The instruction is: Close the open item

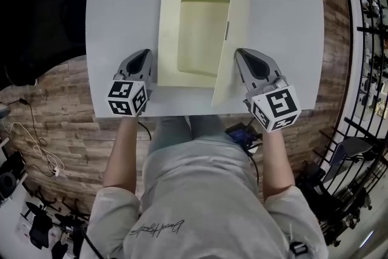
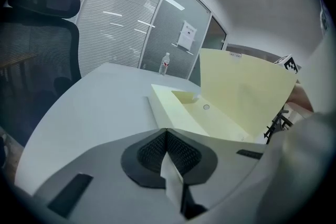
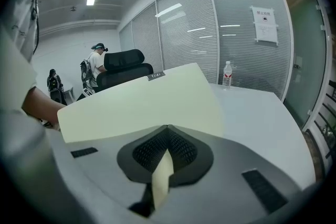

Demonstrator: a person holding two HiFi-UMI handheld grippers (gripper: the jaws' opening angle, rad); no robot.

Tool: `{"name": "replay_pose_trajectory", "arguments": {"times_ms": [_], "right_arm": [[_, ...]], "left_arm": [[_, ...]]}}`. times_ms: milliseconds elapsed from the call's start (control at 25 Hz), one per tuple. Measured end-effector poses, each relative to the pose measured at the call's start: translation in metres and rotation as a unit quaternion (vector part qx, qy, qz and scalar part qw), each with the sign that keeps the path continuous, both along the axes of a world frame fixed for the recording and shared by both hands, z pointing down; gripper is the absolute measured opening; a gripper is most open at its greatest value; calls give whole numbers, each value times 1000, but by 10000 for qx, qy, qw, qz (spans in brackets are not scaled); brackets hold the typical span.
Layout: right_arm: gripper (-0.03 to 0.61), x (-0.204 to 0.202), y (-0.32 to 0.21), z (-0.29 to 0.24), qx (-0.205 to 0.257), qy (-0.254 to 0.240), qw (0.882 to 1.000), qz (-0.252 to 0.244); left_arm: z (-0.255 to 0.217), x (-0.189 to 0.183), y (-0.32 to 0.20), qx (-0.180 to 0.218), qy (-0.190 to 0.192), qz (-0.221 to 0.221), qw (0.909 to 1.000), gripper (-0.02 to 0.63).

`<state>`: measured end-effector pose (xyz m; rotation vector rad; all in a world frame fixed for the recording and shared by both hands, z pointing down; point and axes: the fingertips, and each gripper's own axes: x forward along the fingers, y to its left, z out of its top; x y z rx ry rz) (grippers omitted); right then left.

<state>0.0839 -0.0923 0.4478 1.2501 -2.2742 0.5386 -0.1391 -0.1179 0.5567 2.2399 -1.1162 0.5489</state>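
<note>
A pale yellow flat box point(image 1: 176, 39) lies open on the white table, with a shallow recess point(image 1: 203, 36) in its base. Its lid point(image 1: 233, 39) stands almost upright along the box's right side. My left gripper point(image 1: 143, 53) rests just left of the box's near corner, jaws shut and holding nothing. Just right of the lid's near end is my right gripper point(image 1: 240, 51), also shut and holding nothing. The left gripper view shows the gripper point(image 2: 167, 131), the box base point(image 2: 178, 113) and the lid's inner face point(image 2: 241, 102). The right gripper point(image 3: 167, 127) faces the lid's outer face point(image 3: 142, 107) closely; whether they touch is unclear.
The white table point(image 1: 121, 9) ends just behind both grippers. A black office chair point(image 1: 36, 9) stands to the left and a black rack point(image 1: 370, 39) to the right. A water bottle point(image 2: 165, 63) stands at the table's far end. A person point(image 3: 97, 60) stands in the background.
</note>
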Motion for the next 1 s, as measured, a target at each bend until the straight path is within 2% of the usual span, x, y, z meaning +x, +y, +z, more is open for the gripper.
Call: {"name": "replay_pose_trajectory", "arguments": {"times_ms": [720, 1000], "right_arm": [[12, -21, 6, 13, -172, -49, 9995, -245], [13, -29, 8, 28, -392, 62, 9989, -243]], "left_arm": [[18, 15, 15, -176, 29, 153, 9997, 8], [18, 28, 21, -179, 94, 184, 9996, 8]]}}
